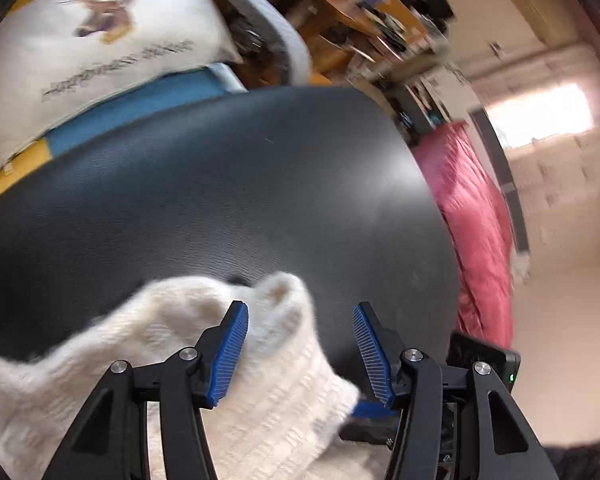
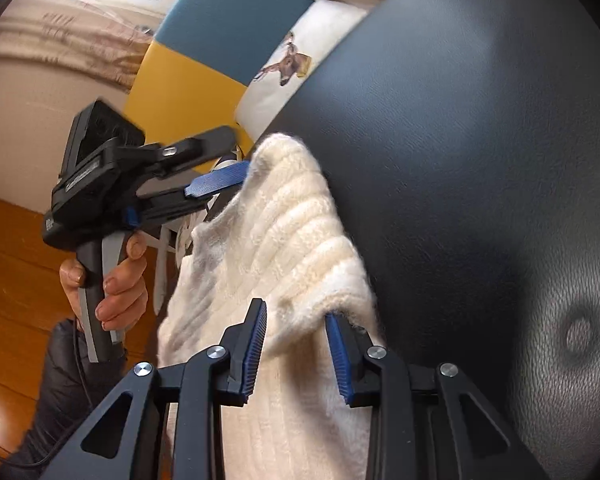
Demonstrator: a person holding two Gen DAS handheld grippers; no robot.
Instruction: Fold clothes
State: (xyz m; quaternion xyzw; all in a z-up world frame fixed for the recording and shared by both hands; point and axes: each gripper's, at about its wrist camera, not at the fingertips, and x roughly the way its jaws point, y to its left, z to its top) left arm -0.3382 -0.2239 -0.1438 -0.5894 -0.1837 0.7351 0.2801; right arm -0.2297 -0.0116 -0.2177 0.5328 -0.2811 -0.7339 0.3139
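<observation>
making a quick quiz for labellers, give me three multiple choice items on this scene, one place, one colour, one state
1. Where does the sweater lie?
a) on a pillow
b) on the floor
c) on the black table

2. What colour are the pads of the left tool?
a) red
b) blue
c) green

3. How is the left tool?
a) open
b) shut on a pillow
c) shut with nothing in it

Answers:
1 c: the white knit rests along the table's edge.
2 b: both ribbed pads are blue.
3 a: the pads stand wide apart, and one is clear over bare table.
</observation>
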